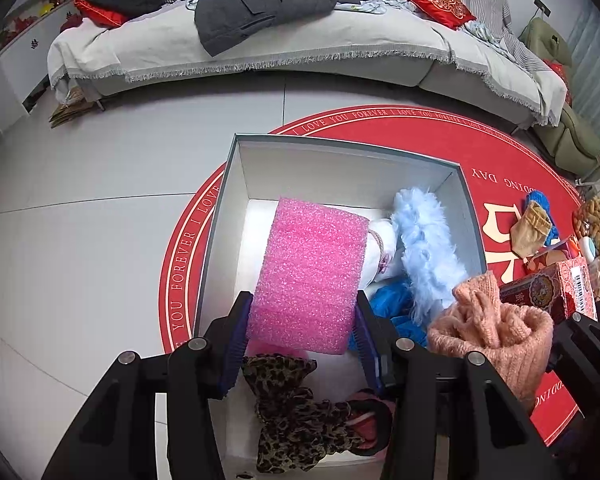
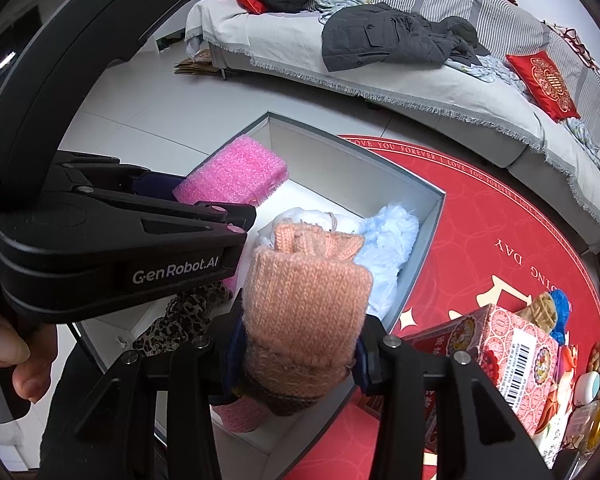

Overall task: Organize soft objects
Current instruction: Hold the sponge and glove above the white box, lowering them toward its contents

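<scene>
Hanging over the open box [image 1: 228, 216]: pink foam block [image 1: 312, 276] clamped in left gripper [image 1: 300, 336]; peach knit piece [image 2: 304, 320] clamped in right gripper [image 2: 296, 356]. Blue fluff [image 1: 424, 248] and leopard fabric [image 1: 296, 412] inside; red rug [image 1: 512, 160] beneath.

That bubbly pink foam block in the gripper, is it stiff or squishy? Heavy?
Probably light: the pink foam block sticks out unsupported from the left gripper without drooping. Likely squashy too, since its surface is airy, open-celled foam. It seems to keep its slab shape, so fairly springy rather than floppy.
</scene>
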Tool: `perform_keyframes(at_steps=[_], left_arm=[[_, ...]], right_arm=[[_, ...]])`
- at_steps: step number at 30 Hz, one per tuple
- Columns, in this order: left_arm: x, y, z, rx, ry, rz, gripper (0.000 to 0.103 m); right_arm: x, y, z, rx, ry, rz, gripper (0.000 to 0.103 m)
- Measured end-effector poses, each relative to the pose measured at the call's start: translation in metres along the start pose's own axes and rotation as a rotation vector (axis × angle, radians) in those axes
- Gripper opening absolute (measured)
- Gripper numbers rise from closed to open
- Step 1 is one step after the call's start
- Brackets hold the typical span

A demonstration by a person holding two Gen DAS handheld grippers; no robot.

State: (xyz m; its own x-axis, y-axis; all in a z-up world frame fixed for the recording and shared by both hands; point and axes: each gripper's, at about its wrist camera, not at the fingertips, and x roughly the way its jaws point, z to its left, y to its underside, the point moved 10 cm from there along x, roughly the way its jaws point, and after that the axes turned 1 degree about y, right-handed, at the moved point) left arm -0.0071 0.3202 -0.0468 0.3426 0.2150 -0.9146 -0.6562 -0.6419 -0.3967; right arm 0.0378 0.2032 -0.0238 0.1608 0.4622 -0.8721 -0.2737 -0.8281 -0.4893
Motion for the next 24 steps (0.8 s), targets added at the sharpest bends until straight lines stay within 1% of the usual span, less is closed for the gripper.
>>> perform_keyframes(at_steps=[12,19,21,24], left_arm=[[0.002,-0.001,-0.002,0.013,-0.009,0.001,0.049],[-0.003,0.004,0.010,0.000,-0.056,-0.005,0.049],[-0.006,0.010,0.011,-0.001,-0.048,-0.008,0.049],[-0.009,0.023,0.009,0.018,-0.018,0.000,0.049]], right_arm=[[0.001,0.002,0.003,0.000,-0.001,0.002,0.047],[0.003,0.004,0.003,0.010,0.008,0.014,0.047],[0.003,0.005,0.003,0.011,0.007,0.013,0.047],[0.003,0.004,0.002,0.011,0.009,0.011,0.047]])
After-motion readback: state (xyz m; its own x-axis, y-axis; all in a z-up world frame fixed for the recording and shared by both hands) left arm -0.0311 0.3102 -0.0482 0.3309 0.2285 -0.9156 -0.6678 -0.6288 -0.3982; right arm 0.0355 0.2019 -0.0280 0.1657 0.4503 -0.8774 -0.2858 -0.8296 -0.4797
